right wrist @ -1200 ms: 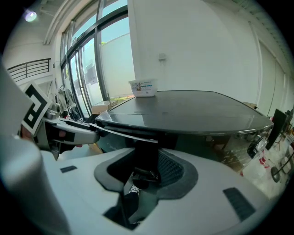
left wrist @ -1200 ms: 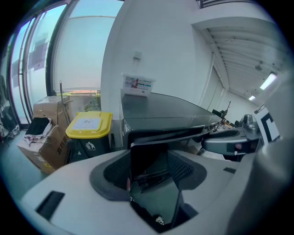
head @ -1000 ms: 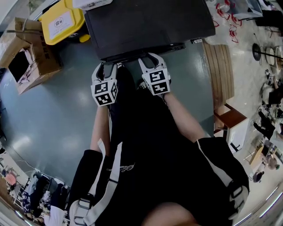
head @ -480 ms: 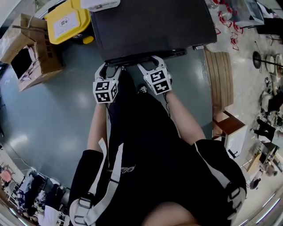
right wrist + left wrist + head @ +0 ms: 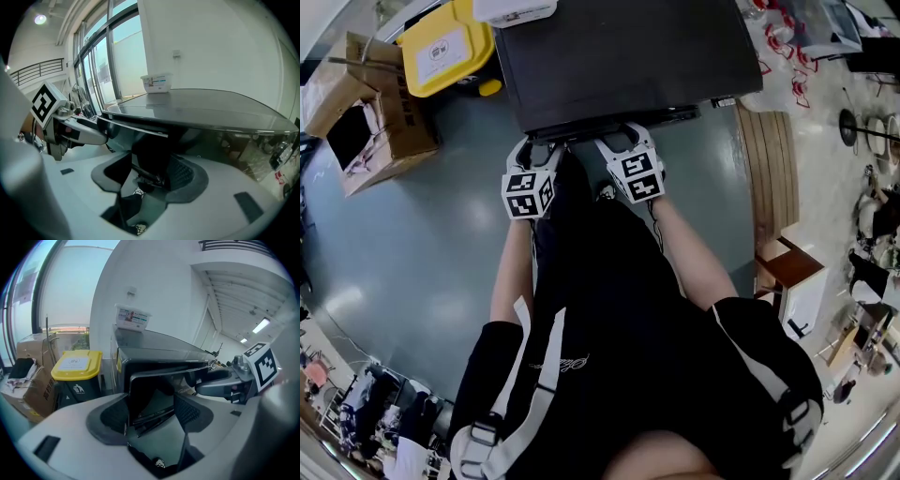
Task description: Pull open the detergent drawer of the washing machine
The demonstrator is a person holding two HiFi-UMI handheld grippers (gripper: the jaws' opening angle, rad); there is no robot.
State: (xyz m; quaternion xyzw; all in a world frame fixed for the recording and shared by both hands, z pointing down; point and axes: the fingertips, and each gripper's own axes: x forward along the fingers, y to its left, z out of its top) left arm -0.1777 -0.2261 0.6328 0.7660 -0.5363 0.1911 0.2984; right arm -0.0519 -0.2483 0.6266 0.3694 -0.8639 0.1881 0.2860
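Observation:
The black washing machine [image 5: 619,56] fills the top of the head view. A dark drawer panel [image 5: 609,120] stands out from its front edge. My left gripper [image 5: 537,142] is at the panel's left end and my right gripper [image 5: 622,133] at its middle. In the left gripper view the left gripper [image 5: 152,408] is open, its jaws have just been opening, and the drawer panel [image 5: 159,385] lies between the pads untouched. In the right gripper view the right gripper [image 5: 147,171] is open, its jaws also just widened, with the panel's dark edge [image 5: 136,129] above the gap.
A yellow-lidded bin [image 5: 445,47] and an open cardboard box [image 5: 366,122] stand left of the machine. A white tub [image 5: 520,9] sits on the machine's top. A slatted wooden bench [image 5: 764,159] runs along the right. The grey floor [image 5: 422,244] spreads to the left.
Both grippers stay at the machine's front edge. The head view has shifted a little, and the jaws look slightly wider apart.

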